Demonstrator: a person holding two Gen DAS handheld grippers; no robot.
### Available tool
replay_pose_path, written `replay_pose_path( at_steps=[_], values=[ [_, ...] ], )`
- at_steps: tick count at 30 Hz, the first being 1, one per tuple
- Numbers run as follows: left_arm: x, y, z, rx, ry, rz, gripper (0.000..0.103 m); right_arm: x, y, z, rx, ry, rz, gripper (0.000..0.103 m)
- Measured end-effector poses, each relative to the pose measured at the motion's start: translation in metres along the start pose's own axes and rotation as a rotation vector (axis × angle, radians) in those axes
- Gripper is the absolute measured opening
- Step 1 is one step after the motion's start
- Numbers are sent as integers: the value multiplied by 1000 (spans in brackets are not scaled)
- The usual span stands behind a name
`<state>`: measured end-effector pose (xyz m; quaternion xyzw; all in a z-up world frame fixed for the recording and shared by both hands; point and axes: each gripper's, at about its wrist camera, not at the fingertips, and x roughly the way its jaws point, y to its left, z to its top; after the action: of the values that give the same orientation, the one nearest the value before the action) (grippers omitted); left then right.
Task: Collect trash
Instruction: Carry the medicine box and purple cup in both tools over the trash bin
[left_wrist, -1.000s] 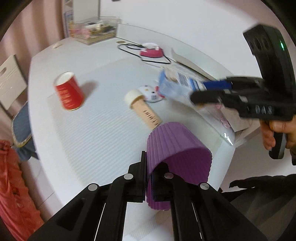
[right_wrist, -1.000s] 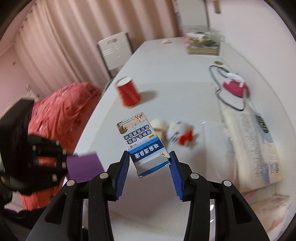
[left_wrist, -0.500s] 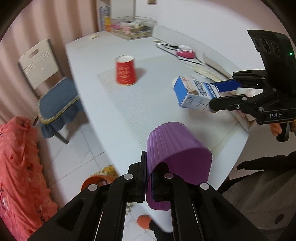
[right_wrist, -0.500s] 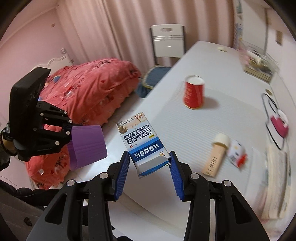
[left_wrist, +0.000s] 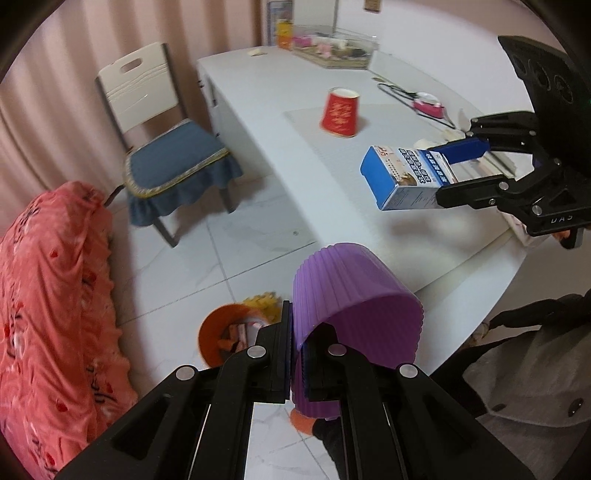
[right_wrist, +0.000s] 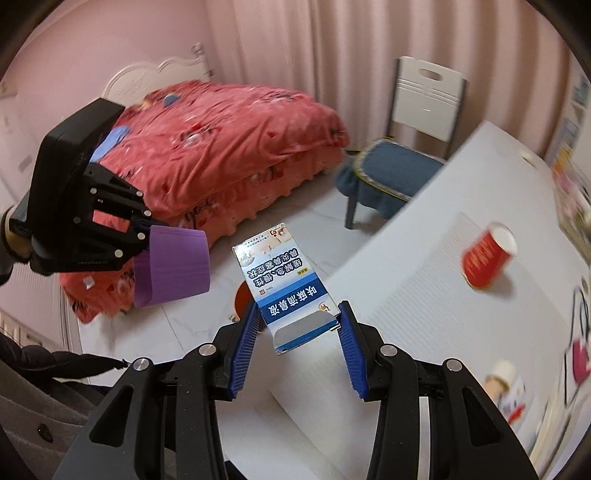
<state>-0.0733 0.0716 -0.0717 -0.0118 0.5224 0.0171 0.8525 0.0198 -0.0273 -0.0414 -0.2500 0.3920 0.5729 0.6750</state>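
Observation:
My left gripper (left_wrist: 297, 332) is shut on the rim of a purple ribbed cup (left_wrist: 354, 314) and holds it in the air past the table edge, above the floor. It shows in the right wrist view (right_wrist: 171, 264) too. My right gripper (right_wrist: 297, 325) is shut on a blue and white medicine box (right_wrist: 284, 288) and holds it over the table's near edge; the box also shows in the left wrist view (left_wrist: 406, 177). An orange trash bin (left_wrist: 221, 336) stands on the floor below, partly hidden by my left gripper. A red paper cup (left_wrist: 340, 112) stands on the white table (left_wrist: 258, 96).
A chair with a blue cushion (left_wrist: 173, 158) stands by the table. A bed with a red quilt (right_wrist: 221, 147) lies to the left. A pink item with a black cord (left_wrist: 424, 103), a clear tray (left_wrist: 332, 51) and a small bottle (right_wrist: 506, 376) are on the table.
Both grippers have swung left, away from the table middle toward the floor side. The orange bin has come more into view below the purple cup. Both grips are unchanged.

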Motion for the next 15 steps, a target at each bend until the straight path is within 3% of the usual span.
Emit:
replay_pose_path(
  at_steps=[9,15],
  values=[
    [8,57,-29,-68,49,23,5,68,44,44,-131,70,70,44],
    [35,99,-49,-113,86,16,5,135,68,69,-200,134,92,44]
  ],
)
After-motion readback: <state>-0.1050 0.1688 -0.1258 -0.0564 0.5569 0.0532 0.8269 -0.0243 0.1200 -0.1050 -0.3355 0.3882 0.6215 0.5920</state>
